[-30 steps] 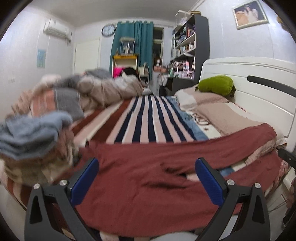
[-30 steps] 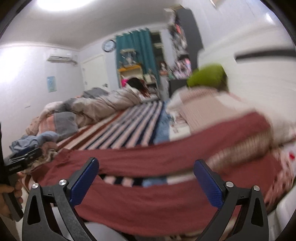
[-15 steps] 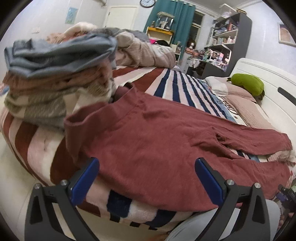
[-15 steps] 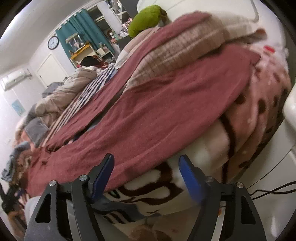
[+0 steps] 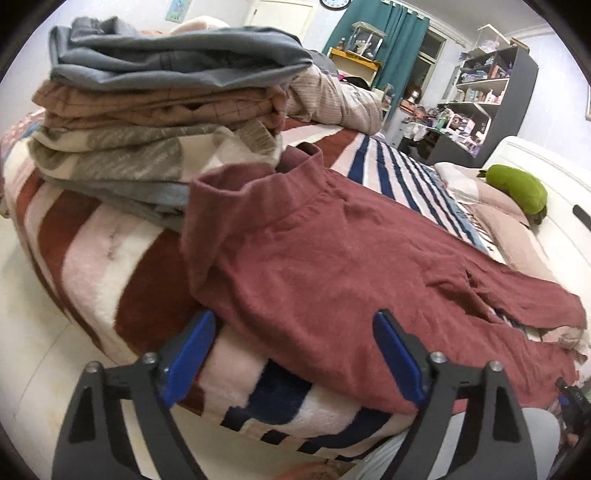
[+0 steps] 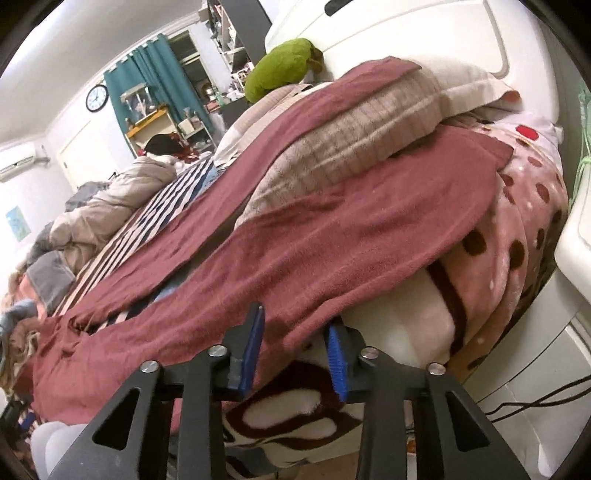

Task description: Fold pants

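- The maroon pants (image 5: 332,258) lay spread flat across the striped blanket (image 5: 110,266), just ahead of the left gripper (image 5: 291,354), with the waistband at the far left and the legs running off to the right.
- The left gripper's blue fingers (image 5: 188,354) stood wide apart, gripping nothing, at the near hem of the pants.
- Ahead and to the left of that gripper, a stack of folded clothes (image 5: 159,110) touched the waistband.
- The right gripper (image 6: 295,350) sat at the edge of the nearer pant leg (image 6: 332,236), its fingers (image 6: 251,350) drawn fairly close with a fold of maroon cloth between them; whether they were pinching it could not be told.
- Beyond it, the farther leg lay over a checked pillow (image 6: 351,147), and a green plush toy (image 6: 280,68) rested farther off by the white headboard (image 6: 424,33).
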Action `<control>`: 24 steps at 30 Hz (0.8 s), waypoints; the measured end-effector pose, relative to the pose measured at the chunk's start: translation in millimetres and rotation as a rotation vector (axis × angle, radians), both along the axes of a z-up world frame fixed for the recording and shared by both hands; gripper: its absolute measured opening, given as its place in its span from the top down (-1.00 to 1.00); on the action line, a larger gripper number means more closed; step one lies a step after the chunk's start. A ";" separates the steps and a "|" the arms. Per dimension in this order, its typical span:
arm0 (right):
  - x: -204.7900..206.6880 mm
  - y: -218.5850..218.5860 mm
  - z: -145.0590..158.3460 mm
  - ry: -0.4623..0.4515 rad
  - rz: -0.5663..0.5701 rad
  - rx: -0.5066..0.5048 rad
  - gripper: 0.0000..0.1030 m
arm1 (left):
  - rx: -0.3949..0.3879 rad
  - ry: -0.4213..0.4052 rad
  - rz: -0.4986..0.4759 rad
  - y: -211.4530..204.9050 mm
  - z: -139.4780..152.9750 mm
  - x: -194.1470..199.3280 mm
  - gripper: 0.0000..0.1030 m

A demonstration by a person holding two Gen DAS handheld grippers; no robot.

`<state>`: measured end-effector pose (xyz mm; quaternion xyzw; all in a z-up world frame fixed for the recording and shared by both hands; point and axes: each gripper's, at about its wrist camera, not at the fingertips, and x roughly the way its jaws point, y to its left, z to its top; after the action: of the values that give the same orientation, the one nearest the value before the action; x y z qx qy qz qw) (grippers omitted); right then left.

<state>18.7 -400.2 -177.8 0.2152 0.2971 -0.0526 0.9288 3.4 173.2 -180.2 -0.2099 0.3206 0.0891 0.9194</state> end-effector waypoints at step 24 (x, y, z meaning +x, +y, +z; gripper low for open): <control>24.9 19.3 27.6 -0.063 0.081 -0.056 0.92 | -0.001 0.009 -0.051 -6.7 21.5 21.3 0.94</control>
<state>43.5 -380.9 -150.1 0.1784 0.2748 -0.0162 0.9447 24.8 166.5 -158.8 -0.2018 0.3300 0.0666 0.9197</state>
